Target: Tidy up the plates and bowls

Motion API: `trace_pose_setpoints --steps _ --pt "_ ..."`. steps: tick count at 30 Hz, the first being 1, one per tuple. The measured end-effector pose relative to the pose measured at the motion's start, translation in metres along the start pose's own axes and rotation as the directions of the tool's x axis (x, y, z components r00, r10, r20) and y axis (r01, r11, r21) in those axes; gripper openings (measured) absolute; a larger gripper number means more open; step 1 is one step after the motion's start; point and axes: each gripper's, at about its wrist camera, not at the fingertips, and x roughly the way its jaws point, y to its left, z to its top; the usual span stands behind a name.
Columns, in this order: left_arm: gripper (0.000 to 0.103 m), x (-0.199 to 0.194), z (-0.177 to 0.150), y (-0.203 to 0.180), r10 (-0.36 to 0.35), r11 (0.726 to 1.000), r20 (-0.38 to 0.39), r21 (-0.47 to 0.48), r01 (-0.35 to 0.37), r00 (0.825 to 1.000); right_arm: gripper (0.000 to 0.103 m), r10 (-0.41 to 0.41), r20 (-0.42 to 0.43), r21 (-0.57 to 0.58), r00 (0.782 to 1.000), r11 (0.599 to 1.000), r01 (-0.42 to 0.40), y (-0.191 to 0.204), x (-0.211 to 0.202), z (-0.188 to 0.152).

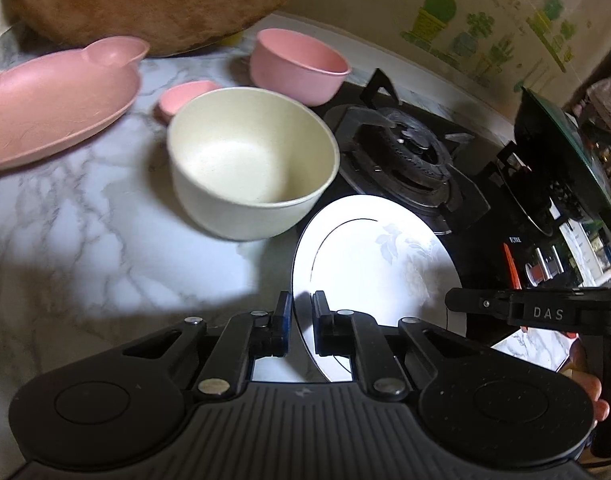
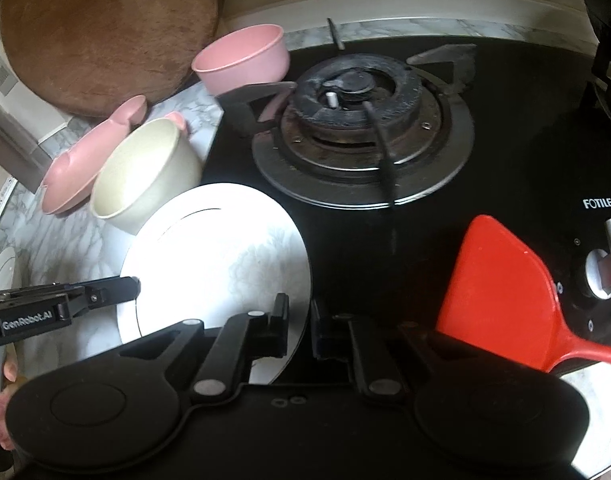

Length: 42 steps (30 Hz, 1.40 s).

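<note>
A white plate [image 1: 377, 264] with a faint grey flower print lies half on the marble counter, half on the black hob. My left gripper [image 1: 301, 304] is shut on its left rim, and the rim's edge runs between the two pads. My right gripper [image 2: 299, 308] is shut on the right rim of the same plate [image 2: 213, 248]. Each gripper shows in the other's view: the right gripper [image 1: 465, 302], the left gripper [image 2: 133, 284]. Just behind the plate stands a cream bowl [image 1: 249, 160]. Farther back are a pink bowl [image 1: 297, 66], a small pink dish [image 1: 185, 100] and a pink animal-shaped plate [image 1: 53, 108].
A gas burner [image 2: 361, 128] with its black pan supports sits right of the plate on the hob. A red spatula [image 2: 501, 292] lies by the hob knob [image 2: 601, 276]. A round wooden board [image 2: 105, 28] leans on the back wall. Another white plate [image 2: 1, 268] shows at the far left.
</note>
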Motion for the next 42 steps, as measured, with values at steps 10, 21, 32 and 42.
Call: trace_pose_setpoints --steps 10,21,32,42 --pt "0.01 -0.034 -0.015 0.036 0.015 0.999 0.021 -0.044 -0.014 1.0 0.01 0.002 -0.013 -0.013 1.0 1.0 -0.002 0.051 0.0 -0.007" --pt "0.01 -0.075 -0.037 0.09 0.047 0.993 0.036 -0.107 -0.043 0.998 0.009 0.034 -0.015 -0.081 0.999 0.996 -0.035 0.117 0.012 -0.005" --pt "0.01 -0.129 -0.049 0.147 0.157 0.966 0.107 -0.221 -0.131 0.982 0.009 0.133 -0.055 -0.187 0.99 0.972 -0.141 0.19 0.039 0.004" --pt "0.01 -0.175 -0.065 0.196 0.268 0.927 0.158 -0.312 -0.21 0.95 0.009 0.209 -0.106 -0.284 0.972 0.93 -0.231 0.26 0.059 0.008"
